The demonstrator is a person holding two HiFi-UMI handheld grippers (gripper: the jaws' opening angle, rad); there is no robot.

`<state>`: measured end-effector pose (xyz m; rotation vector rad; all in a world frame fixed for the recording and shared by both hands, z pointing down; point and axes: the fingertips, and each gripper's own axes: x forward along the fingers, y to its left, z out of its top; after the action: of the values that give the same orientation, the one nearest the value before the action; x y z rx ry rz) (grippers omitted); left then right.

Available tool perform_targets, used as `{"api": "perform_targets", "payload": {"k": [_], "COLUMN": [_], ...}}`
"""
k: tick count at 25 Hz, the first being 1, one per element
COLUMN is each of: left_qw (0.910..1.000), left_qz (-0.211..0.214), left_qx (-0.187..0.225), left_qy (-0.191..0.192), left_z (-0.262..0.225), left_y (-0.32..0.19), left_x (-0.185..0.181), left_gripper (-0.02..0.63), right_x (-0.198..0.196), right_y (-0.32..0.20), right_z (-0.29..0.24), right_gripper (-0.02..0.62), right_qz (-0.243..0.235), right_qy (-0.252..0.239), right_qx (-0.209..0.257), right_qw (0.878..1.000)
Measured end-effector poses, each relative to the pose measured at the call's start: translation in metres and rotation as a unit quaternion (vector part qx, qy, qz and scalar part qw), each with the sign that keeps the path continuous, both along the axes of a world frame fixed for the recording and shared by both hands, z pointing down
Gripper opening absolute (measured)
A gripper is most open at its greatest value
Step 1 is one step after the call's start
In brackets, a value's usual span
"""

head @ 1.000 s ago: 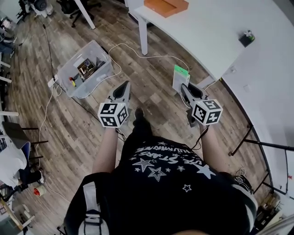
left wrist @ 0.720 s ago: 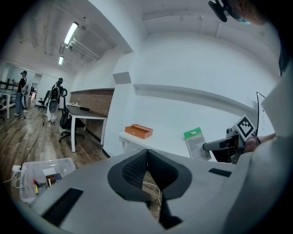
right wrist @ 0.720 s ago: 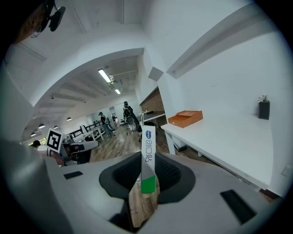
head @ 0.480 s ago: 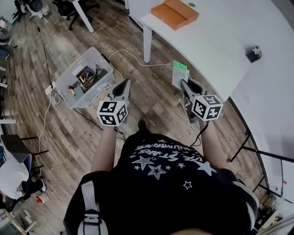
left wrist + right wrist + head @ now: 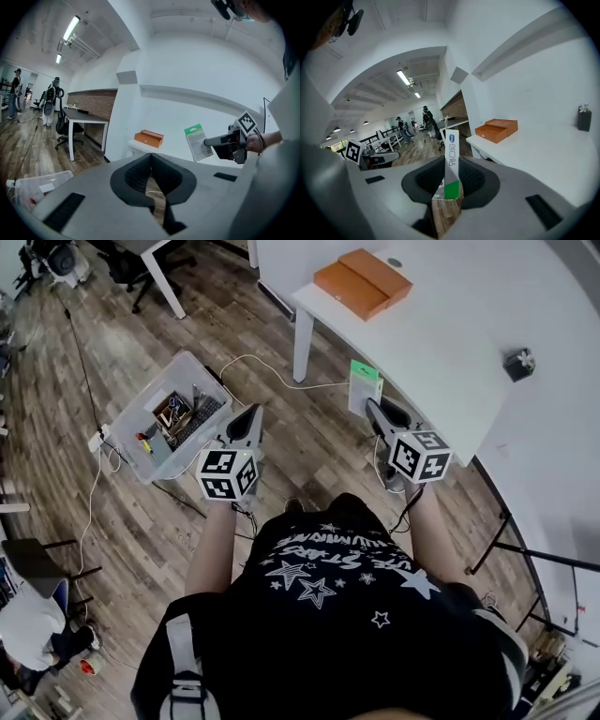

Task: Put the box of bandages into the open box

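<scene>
The right hand-held gripper (image 5: 373, 409) is clamped on the bandage box (image 5: 365, 388), held upright over the floor just short of the surface (image 5: 450, 343). The orange box (image 5: 362, 282) lies well beyond on it, apparently open. Carry the pack high over the edge, centre it above the opening, then lower before letting go. The left hand-held gripper (image 5: 246, 425) is clenched on nothing.

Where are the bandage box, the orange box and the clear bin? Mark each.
bandage box (image 5: 366, 392), head view, white face.
orange box (image 5: 362, 282), head view, top.
clear bin (image 5: 148, 388), head view, rim.
</scene>
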<state>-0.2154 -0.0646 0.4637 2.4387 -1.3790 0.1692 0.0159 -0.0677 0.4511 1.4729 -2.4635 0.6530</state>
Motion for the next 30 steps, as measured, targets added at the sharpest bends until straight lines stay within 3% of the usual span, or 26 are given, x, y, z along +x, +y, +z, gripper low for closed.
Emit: {"api": "perform_targets", "payload": {"k": [8, 13, 19, 30], "left_qw": [0.9998, 0.9999, 0.9996, 0.9997], "left_qz": [0.001, -0.011, -0.023, -0.022], "left_qx": [-0.021, -0.010, -0.012, -0.012], "left_qy": [0.003, -0.001, -0.011, -0.004], "left_z": [0.017, 0.012, 0.012, 0.001], "left_y": [-0.034, -0.074, -0.147, -0.296], "left_x": [-0.008, -0.005, -0.006, 0.036], "left_gripper": [0.020, 0.020, 0.020, 0.020], "right_x": [-0.005, 0.008, 0.009, 0.043], "right_y": [-0.039, -0.089, -0.173, -0.332], "right_z": [0.017, 0.027, 0.029, 0.017], "right_gripper": [0.110, 0.110, 0.110, 0.110], "right_qz": [0.007, 0.007, -0.004, -0.014], "right_qy": [-0.004, -0.005, -0.014, -0.014], "right_qx": [-0.019, -0.019, -0.013, -0.010], "right_qw": [1.000, 1.000, 1.000, 1.000]}}
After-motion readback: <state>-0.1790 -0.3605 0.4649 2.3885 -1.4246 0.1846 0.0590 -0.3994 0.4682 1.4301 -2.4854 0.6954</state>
